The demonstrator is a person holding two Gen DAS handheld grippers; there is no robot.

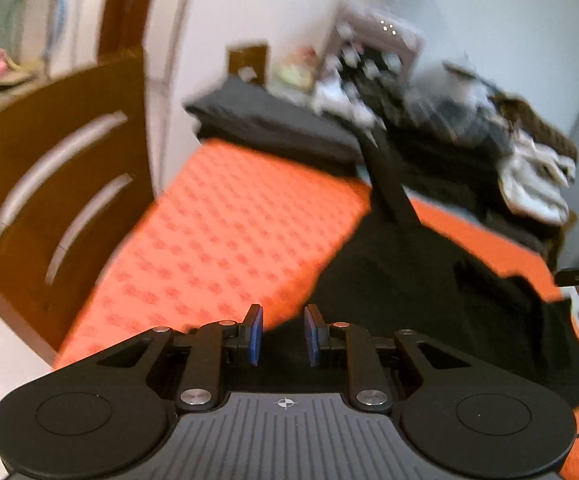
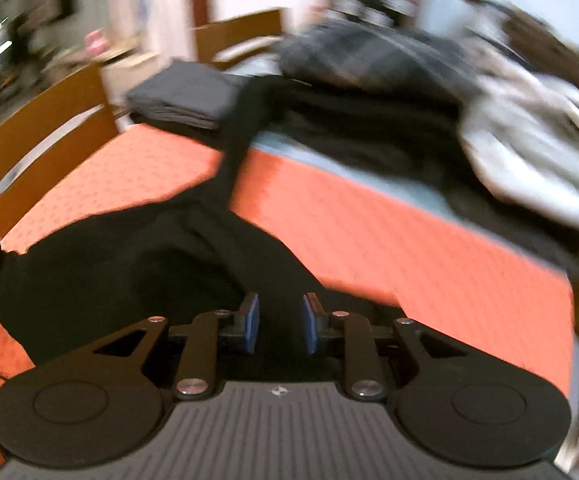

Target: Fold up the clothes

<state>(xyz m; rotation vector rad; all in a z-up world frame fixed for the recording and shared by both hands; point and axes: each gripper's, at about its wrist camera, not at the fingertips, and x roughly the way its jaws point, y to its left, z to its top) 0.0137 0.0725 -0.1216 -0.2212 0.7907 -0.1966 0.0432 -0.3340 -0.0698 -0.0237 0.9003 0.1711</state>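
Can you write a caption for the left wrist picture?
Open left gripper above a black garment on the orange tablecloth.

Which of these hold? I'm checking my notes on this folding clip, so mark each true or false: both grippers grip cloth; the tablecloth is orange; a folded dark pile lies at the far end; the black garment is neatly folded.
1. False: the left gripper and right gripper are open, nothing between the pads.
2. True: tablecloth is orange.
3. True: folded dark pile lies far.
4. False: the black garment lies spread and rumpled.
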